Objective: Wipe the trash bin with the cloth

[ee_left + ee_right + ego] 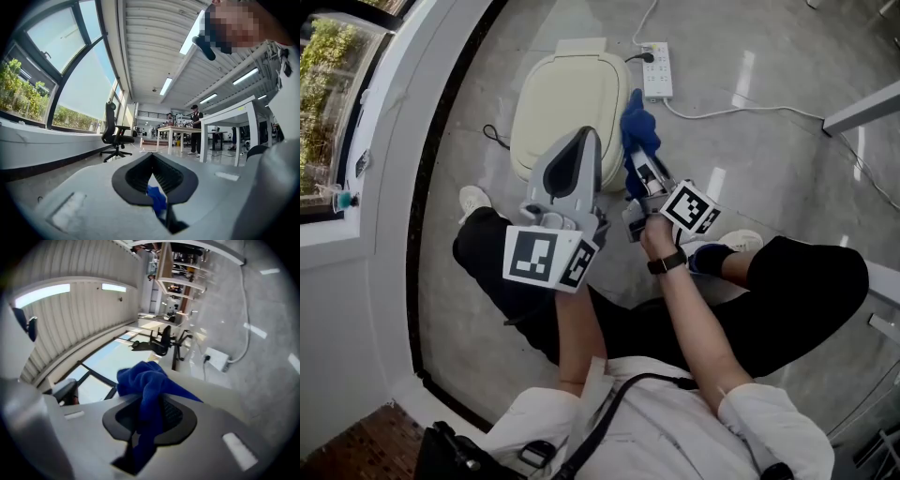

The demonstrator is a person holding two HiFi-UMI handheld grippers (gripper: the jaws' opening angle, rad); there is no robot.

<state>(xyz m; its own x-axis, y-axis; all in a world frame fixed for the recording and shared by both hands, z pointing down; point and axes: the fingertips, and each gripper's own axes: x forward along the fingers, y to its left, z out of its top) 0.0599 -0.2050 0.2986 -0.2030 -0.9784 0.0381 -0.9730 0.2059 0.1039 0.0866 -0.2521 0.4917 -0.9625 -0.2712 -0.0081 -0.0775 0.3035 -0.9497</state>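
My left gripper (585, 141) is closed tip to tip and empty, above the bin (562, 98). My right gripper (151, 397) is clamped on the blue cloth (636, 127), which bunches past its tips at the bin's right edge. Beyond lies a power strip (657, 71).

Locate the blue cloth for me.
In the head view, the blue cloth is clamped in the right gripper, at the right edge of the cream trash bin, near the white power strip.
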